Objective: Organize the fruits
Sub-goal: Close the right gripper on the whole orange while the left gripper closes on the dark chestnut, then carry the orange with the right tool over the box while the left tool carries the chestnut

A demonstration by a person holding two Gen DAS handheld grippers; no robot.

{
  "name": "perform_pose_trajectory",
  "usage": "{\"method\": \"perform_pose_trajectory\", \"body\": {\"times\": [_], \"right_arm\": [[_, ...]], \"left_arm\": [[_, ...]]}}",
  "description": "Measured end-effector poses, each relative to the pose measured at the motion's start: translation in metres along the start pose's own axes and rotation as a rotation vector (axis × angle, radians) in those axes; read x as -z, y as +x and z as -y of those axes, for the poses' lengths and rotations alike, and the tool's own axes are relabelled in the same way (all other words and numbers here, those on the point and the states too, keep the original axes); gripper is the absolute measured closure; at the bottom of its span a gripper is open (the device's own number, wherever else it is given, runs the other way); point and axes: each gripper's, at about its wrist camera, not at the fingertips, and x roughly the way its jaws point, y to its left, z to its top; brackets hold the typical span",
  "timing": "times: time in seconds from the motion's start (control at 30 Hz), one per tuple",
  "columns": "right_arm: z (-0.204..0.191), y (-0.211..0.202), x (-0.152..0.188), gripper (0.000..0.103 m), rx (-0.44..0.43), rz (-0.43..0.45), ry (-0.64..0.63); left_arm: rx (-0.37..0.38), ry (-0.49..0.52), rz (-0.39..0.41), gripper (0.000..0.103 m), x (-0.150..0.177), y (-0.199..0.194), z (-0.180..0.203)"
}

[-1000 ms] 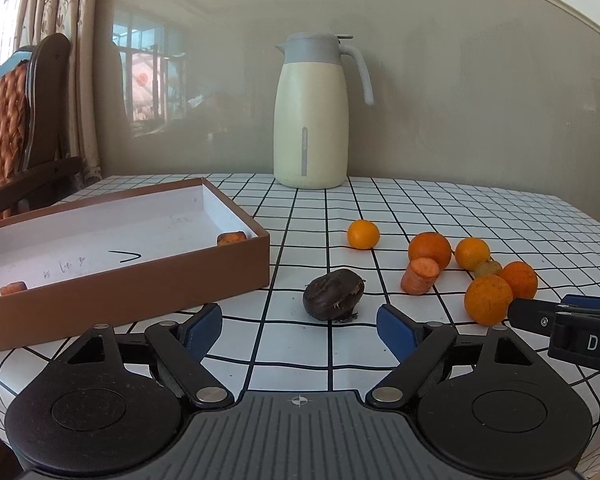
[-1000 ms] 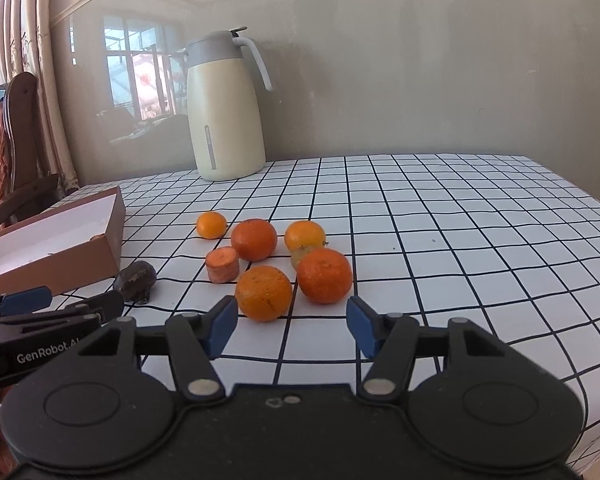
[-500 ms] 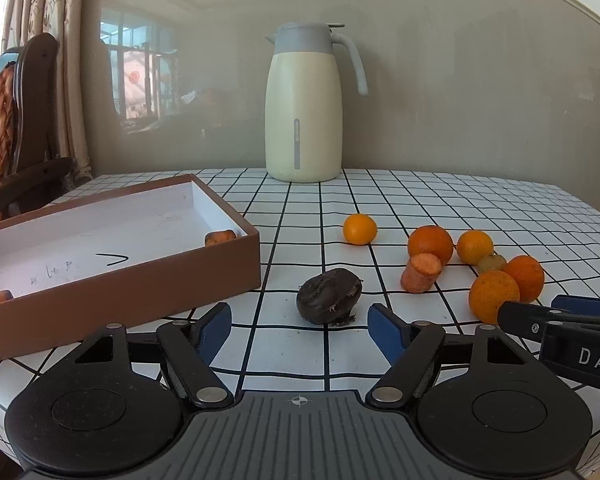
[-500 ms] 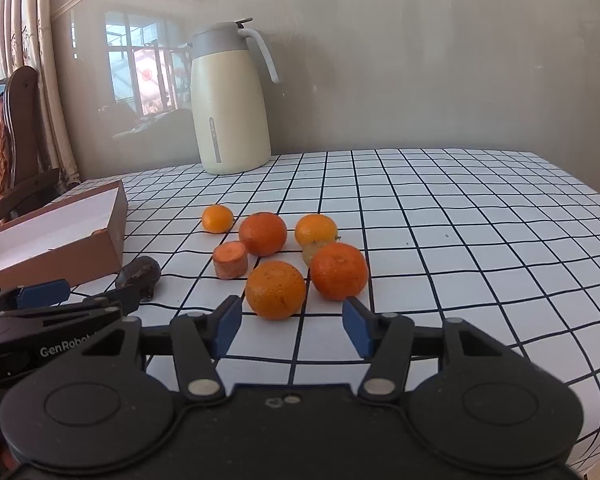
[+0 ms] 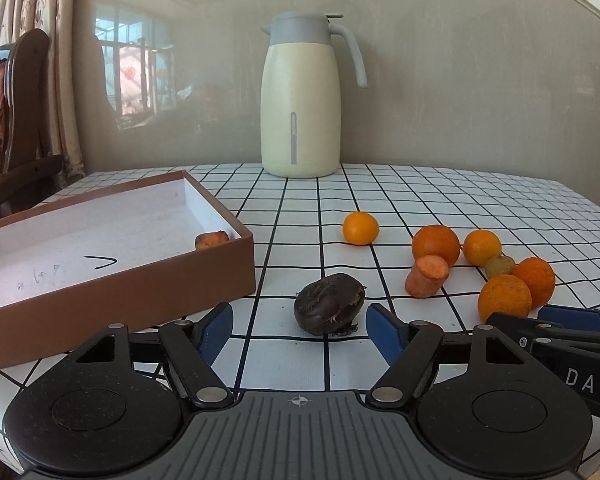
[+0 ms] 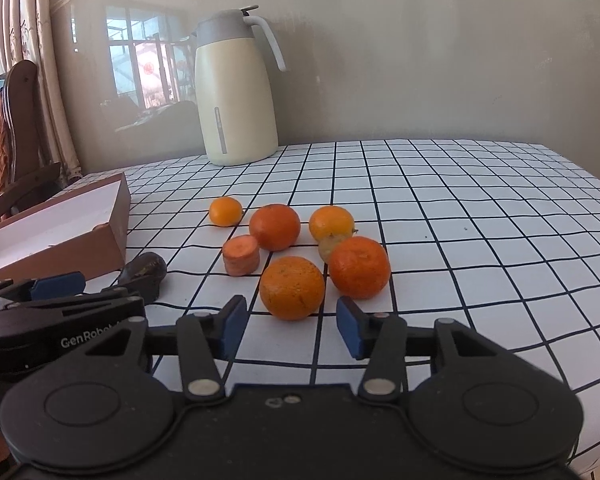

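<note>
Both grippers low over the checked tablecloth (image 6: 460,216), jaws wide, nothing held.

Left gripper (image 5: 300,330): blue pads flank a dark wrinkled fruit (image 5: 329,309) lying just ahead, right pad close beside it, contact unclear. Right gripper (image 6: 290,326): nearest rough-skinned orange (image 6: 292,287) sits just beyond the pads, not touched. Remaining oranges and cut carrot stub (image 6: 241,255) clustered behind; brown cardboard box (image 5: 148,292) left, holding a carrot piece (image 5: 212,239).

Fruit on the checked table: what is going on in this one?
A person holds two grippers low over the table. The left gripper, open, faces a dark wrinkled fruit; the right gripper, open, faces the nearest orange. Neither grips anything. Other oranges and a carrot chunk lie loose; the brown box holds small orange pieces.
</note>
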Motion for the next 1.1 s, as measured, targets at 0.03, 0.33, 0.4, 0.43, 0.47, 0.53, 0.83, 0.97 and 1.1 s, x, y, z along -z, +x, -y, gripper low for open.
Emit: {"method": "perform_pose_trajectory", "body": {"times": [0.03, 0.33, 0.4, 0.43, 0.47, 0.53, 0.83, 0.97, 1.1], "right_arm": [[0.000, 0.001, 0.000, 0.062, 0.001, -0.002, 0.002], [-0.002, 0.009, -0.002, 0.063, 0.010, -0.011, 0.011], [-0.003, 0.011, -0.003, 0.063, 0.010, -0.013, 0.014], [-0.003, 0.012, -0.004, 0.063, 0.009, -0.013, 0.015], [-0.003, 0.013, -0.004, 0.063, 0.009, -0.013, 0.016], [-0.003, 0.015, -0.005, 0.064, 0.008, -0.014, 0.021], [-0.003, 0.021, -0.008, 0.071, 0.017, -0.017, 0.033], [-0.005, 0.023, -0.008, 0.073, 0.028, -0.014, 0.023], [-0.004, 0.021, -0.008, 0.074, 0.029, -0.010, 0.024]], "left_arm": [[0.001, 0.000, -0.001, 0.029, 0.000, 0.001, 0.000], [0.023, -0.003, -0.017, 0.037, -0.004, 0.013, 0.003], [0.025, -0.007, -0.020, 0.038, -0.004, 0.016, 0.003], [0.028, -0.010, -0.021, 0.039, -0.004, 0.017, 0.003], [0.031, -0.012, -0.023, 0.042, -0.005, 0.018, 0.003], [0.037, -0.016, -0.027, 0.045, -0.005, 0.020, 0.003], [0.049, -0.019, -0.037, 0.050, -0.005, 0.025, 0.008], [0.051, -0.011, -0.032, 0.058, -0.005, 0.025, 0.011], [0.053, -0.031, -0.030, 0.061, -0.005, 0.024, 0.008]]}}
